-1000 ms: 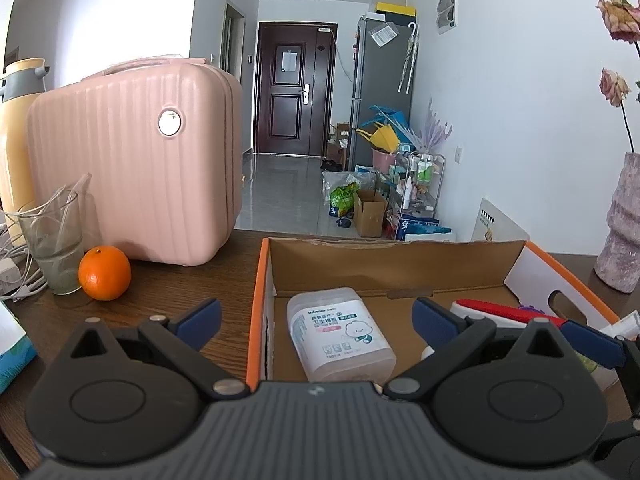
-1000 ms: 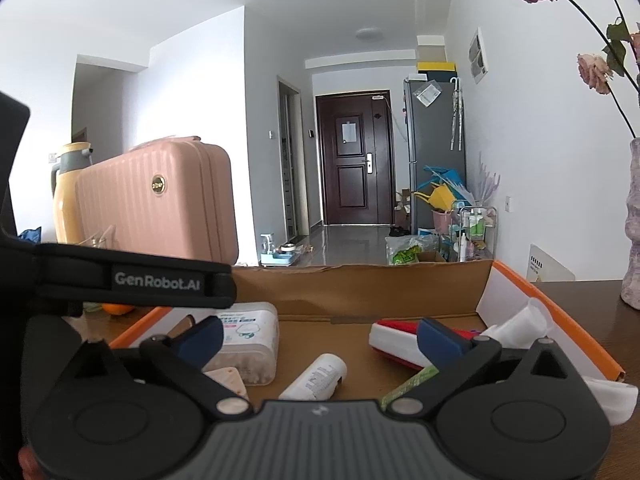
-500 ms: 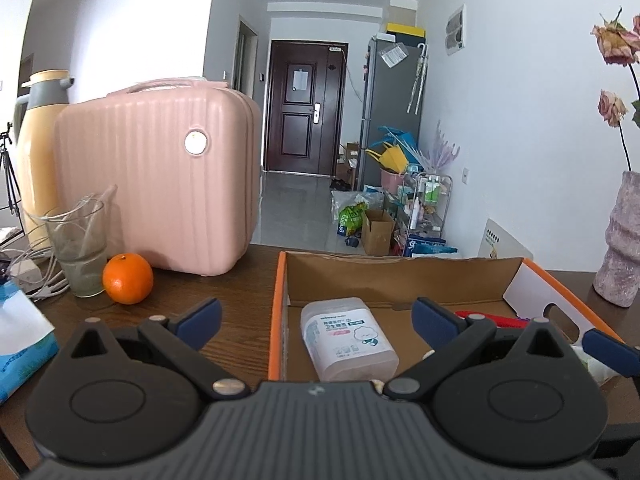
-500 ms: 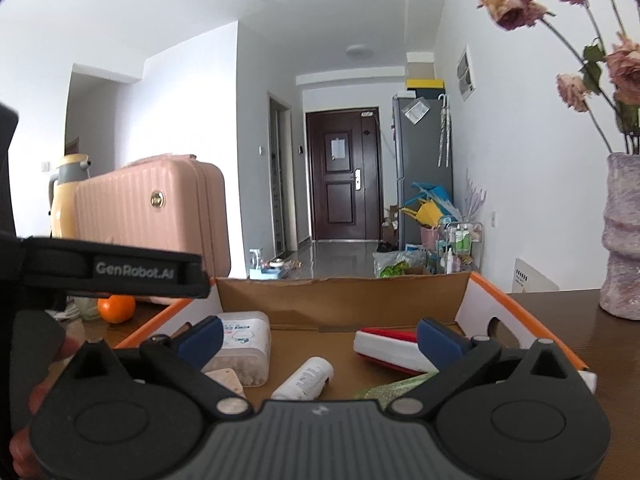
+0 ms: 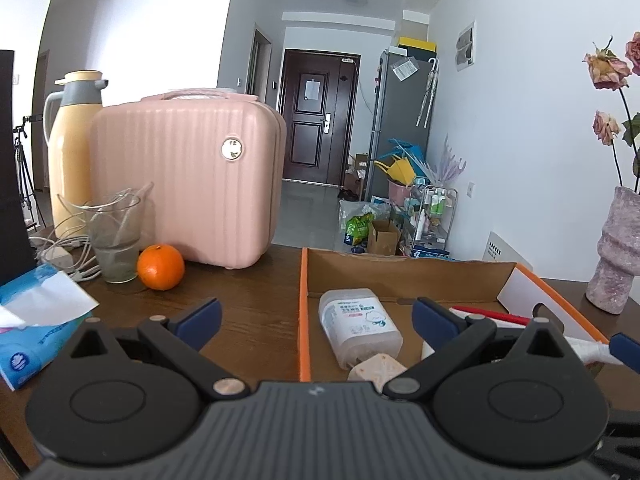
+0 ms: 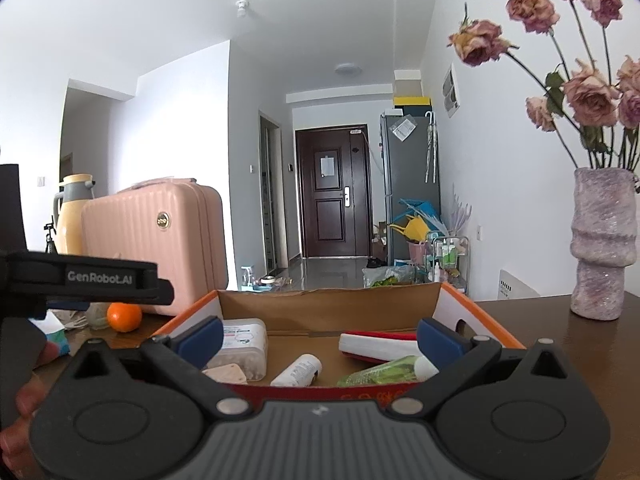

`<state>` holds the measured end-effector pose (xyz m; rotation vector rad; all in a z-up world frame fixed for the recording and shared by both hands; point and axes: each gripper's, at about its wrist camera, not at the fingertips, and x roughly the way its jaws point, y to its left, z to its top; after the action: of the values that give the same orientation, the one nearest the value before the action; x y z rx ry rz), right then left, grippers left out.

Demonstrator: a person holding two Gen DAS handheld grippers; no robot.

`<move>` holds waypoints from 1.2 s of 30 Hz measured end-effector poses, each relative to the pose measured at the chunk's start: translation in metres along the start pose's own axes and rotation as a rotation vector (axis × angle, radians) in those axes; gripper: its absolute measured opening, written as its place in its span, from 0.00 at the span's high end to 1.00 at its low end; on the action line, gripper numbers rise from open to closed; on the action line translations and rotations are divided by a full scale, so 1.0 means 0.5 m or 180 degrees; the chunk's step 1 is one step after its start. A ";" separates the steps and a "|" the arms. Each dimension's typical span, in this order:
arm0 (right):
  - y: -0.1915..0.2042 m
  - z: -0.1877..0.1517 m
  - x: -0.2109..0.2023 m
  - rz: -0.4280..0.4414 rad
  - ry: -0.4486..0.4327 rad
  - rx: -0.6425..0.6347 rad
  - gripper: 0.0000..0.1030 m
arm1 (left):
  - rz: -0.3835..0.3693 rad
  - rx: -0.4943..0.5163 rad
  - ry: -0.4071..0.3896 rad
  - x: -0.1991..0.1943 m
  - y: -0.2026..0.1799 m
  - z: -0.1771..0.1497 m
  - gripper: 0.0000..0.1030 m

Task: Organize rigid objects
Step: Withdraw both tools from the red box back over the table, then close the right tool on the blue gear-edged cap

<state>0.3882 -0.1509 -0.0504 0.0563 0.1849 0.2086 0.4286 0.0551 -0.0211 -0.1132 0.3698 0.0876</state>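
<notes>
An orange-edged cardboard box (image 5: 304, 300) (image 6: 328, 308) lies on the dark wooden table. Inside it are a white cotton-swab tub (image 5: 358, 326) (image 6: 244, 344), a small beige piece (image 5: 378, 366) (image 6: 224, 372), a white bottle (image 6: 298, 370), a red-and-white tube (image 5: 488, 316) (image 6: 376, 346) and a green packet (image 6: 384, 372). My left gripper (image 5: 316, 316) hovers open over the box's near left wall, holding nothing. In front of the box's near edge my right gripper (image 6: 320, 338) is open and empty too.
Left of the box are an orange (image 5: 161, 267), a glass (image 5: 114, 236), a pink suitcase (image 5: 188, 176), a yellow thermos (image 5: 72, 152), cables and a blue tissue pack (image 5: 36, 320). A vase of dried roses (image 6: 602, 248) stands at the right. A hand (image 6: 24, 400) holds the left gripper.
Both grippers have drawn back from the box, so more of the table and the box's near edge shows. The left one has also shifted left. Both stay open.
</notes>
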 end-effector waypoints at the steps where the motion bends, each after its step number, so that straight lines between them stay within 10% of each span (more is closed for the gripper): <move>1: -0.001 0.002 -0.007 -0.0002 -0.0002 0.0011 0.00 | -0.0001 -0.0002 0.0003 -0.008 0.002 -0.003 0.00; 36: -0.033 -0.054 -0.260 -0.0337 0.0050 0.0077 0.00 | -0.0199 0.0097 0.0240 -0.220 -0.007 -0.123 0.00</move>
<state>0.2616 -0.1933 -0.0552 0.0689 0.2054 0.1011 0.3050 0.0367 -0.0377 -0.0981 0.4425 0.0161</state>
